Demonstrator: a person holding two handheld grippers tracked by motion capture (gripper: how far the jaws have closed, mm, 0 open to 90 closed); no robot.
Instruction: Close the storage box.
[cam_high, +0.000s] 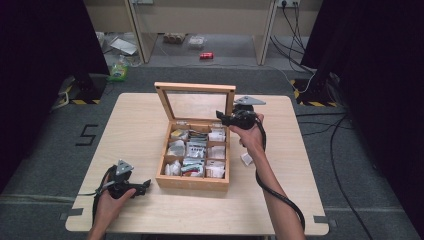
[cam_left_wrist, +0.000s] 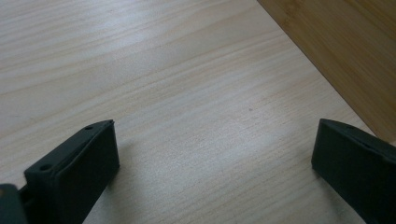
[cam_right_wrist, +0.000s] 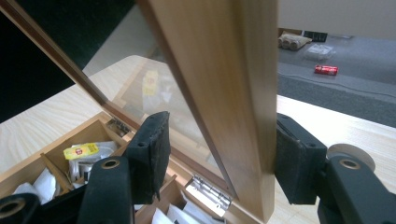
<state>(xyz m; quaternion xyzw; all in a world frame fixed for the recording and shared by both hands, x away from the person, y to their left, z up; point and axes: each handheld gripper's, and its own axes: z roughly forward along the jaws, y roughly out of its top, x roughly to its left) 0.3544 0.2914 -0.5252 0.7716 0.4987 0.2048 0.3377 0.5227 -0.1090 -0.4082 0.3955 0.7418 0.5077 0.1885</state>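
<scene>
One table (cam_high: 280, 200) under both tools | wooden box (cam_high: 192, 181) just right of left gripper (cam_high: 145, 186), its jaws wide apart on bare tabletop | raised glass lid (cam_right_wrist: 224, 84) between right gripper (cam_right_wrist: 219, 154) jaws, one pad touching the frame, not clamped | tea bags (cam_high: 195, 150) below.

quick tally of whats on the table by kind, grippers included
wooden tea box with glass lid: 1
small white packet lying loose beside the box: 1
handheld grippers: 2, left gripper and right gripper
total: 4
</scene>
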